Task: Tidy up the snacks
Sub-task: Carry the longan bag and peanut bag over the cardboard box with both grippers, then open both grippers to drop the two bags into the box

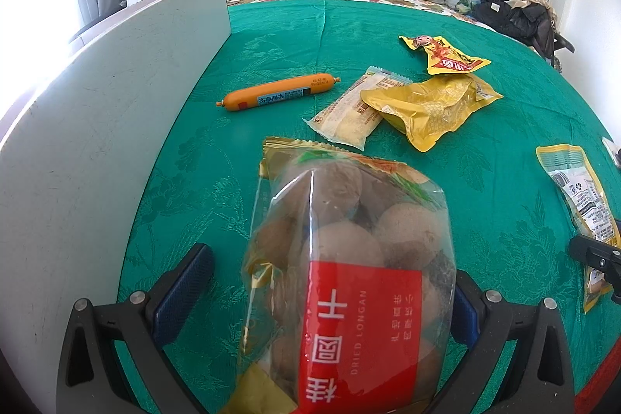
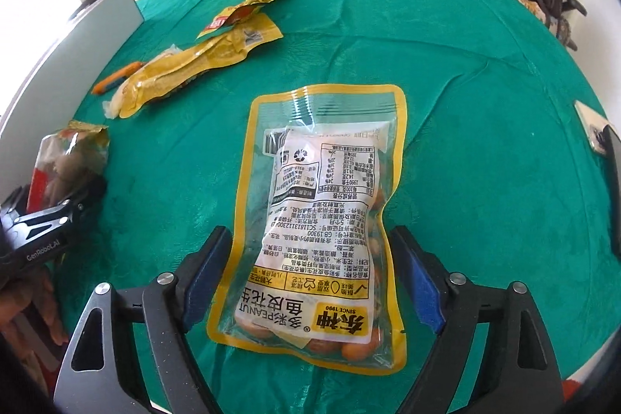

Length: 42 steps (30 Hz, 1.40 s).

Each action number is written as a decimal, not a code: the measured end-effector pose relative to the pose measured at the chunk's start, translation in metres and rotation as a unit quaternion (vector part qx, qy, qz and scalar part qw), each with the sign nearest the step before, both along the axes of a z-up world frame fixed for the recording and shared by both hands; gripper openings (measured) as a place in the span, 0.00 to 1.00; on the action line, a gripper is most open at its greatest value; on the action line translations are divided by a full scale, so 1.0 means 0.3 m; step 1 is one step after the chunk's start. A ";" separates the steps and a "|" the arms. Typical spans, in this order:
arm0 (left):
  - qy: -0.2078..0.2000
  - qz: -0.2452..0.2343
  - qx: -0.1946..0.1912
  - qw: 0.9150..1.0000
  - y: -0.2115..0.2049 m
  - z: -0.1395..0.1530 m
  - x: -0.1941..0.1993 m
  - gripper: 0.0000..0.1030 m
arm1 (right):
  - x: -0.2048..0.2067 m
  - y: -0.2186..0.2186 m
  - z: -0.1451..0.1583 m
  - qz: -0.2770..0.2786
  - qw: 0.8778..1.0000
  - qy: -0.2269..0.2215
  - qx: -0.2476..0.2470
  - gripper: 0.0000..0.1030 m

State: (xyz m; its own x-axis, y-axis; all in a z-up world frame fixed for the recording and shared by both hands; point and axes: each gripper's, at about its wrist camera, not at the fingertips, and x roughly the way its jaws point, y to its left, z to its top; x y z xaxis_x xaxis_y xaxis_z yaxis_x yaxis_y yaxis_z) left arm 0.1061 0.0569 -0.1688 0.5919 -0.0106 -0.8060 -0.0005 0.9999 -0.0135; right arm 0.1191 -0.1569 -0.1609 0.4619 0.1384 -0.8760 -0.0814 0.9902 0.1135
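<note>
Left wrist view: the left gripper point(image 1: 330, 286) stands spread wide, with the dried longan bag point(image 1: 345, 266) lying between its fingers on the green cloth point(image 1: 271, 33). The right pad seems to touch the bag, though the bag hides it; the left pad is apart. Beyond lie an orange sausage point(image 1: 277, 92) and a yellow pouch point(image 1: 431, 107).

Right wrist view: the right gripper point(image 2: 310, 282) is released, its fingers flanking the lower part of the peanut packet point(image 2: 322, 216) without touching. The packet lies flat on the cloth.

A green floral-patterned bedspread point(image 1: 485, 181) carries an orange sausage point(image 1: 279, 92) and a yellow-bordered peanut bag point(image 2: 322, 220).
</note>
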 end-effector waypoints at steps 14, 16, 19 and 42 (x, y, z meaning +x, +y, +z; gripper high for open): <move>0.036 -0.070 -0.033 0.996 -0.034 0.099 -0.046 0.63 | -0.113 -0.092 0.074 -0.023 0.992 -0.059 0.111 0.62; 0.034 -0.073 -0.061 0.995 -0.028 0.135 -0.061 0.63 | -0.119 -0.091 0.089 -0.020 0.990 -0.075 0.118 0.62; 0.029 -0.070 -0.101 0.992 -0.003 0.200 -0.080 0.63 | -0.121 -0.072 0.098 -0.010 0.989 -0.084 0.121 0.62; -0.045 0.170 -0.124 0.977 0.909 0.485 -0.275 0.63 | -0.156 0.571 0.524 0.209 0.950 -0.138 0.186 0.62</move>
